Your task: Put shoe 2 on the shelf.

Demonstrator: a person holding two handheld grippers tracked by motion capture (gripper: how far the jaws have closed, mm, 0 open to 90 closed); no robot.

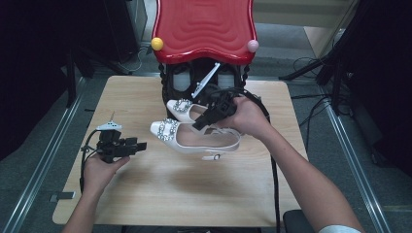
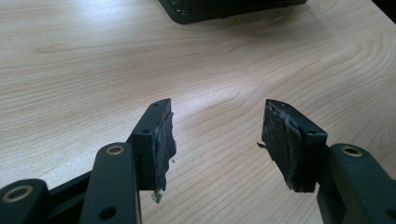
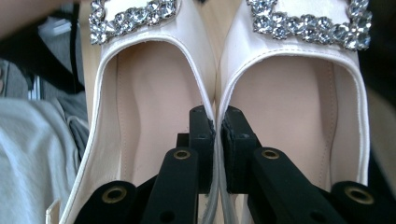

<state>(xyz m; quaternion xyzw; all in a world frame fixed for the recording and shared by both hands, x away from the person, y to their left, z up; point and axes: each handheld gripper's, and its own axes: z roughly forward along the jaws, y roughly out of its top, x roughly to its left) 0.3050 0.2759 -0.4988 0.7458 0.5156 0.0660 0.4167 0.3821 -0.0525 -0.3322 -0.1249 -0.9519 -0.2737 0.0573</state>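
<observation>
- Nearest the camera, the right gripper (image 3: 215,122) had its fingers clamped on the touching inner walls of the pair of white shoes (image 1: 194,133), one finger inside each.
- Shoes sat mid-surface (image 1: 145,194), just before the red rack (image 1: 204,29); carrying step looked underway.
- Left gripper (image 2: 217,140) idle at left, fingers apart, empty.
- Next: keep the pinch, move pair toward rack.

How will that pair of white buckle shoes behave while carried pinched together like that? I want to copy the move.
The right gripper clamps the touching inner walls of both shoes, so they likely hang as one bundle. The thin uppers look soft, so the pair may sag or swing. The glossy surface could slip between the pads. The jewelled buckles add toe weight, probably tipping the toes down.
</observation>
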